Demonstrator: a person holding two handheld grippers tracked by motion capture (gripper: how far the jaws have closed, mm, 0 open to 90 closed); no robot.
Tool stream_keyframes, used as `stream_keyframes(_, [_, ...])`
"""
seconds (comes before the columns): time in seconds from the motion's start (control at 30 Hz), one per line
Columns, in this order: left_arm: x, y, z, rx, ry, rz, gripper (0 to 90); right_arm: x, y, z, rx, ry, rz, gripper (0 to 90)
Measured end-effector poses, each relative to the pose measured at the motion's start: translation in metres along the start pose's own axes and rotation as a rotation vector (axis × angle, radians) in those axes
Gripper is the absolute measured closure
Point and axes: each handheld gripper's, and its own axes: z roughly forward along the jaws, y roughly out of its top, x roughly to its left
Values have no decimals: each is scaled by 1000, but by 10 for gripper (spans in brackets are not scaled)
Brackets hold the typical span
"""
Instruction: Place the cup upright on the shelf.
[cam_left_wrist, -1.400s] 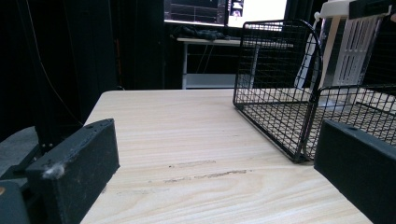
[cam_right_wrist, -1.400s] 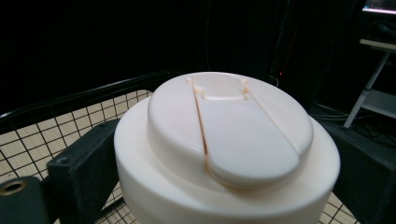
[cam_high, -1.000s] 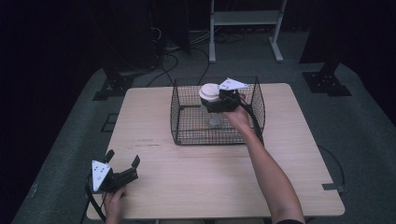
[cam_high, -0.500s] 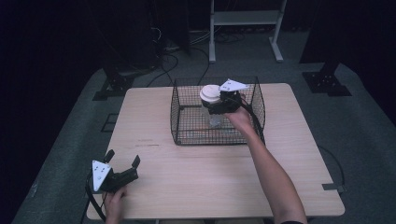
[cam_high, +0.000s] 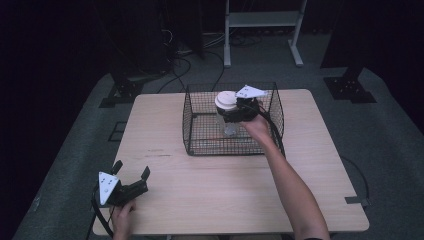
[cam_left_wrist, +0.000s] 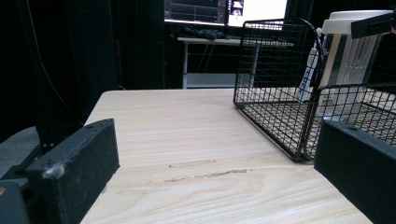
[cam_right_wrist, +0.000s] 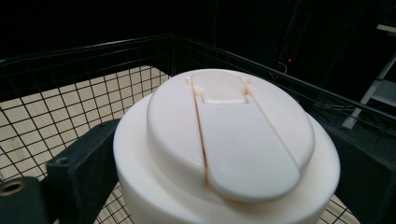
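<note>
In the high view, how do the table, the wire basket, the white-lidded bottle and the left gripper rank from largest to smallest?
1. Table.
2. Wire basket.
3. and 4. Left gripper and white-lidded bottle: they look alike in size, and the right gripper partly covers the bottle, so no ranking.

- A pale wooden tabletop (cam_high: 210, 200), bare along the near edge, with faint dark scuff marks (cam_left_wrist: 205, 175) on the grain.
- Grey carpeted floor (cam_high: 385, 135) all round it.
- A white metal stand (cam_high: 262, 20) at the far side.
- Black cables (cam_high: 180, 67) trailing across the floor.
- Lit monitor screens (cam_left_wrist: 229, 10) in the dark background.
</note>
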Motion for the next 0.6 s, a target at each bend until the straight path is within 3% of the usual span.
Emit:
stream_keyframes(0.4, [0, 0, 1, 5, 6, 3, 0, -4, 1, -4, 12, -8, 8, 23])
stream_keyframes(0.6, [0, 0, 1, 4, 7, 2, 0, -6, 5, -10, -27, -5, 15, 17])
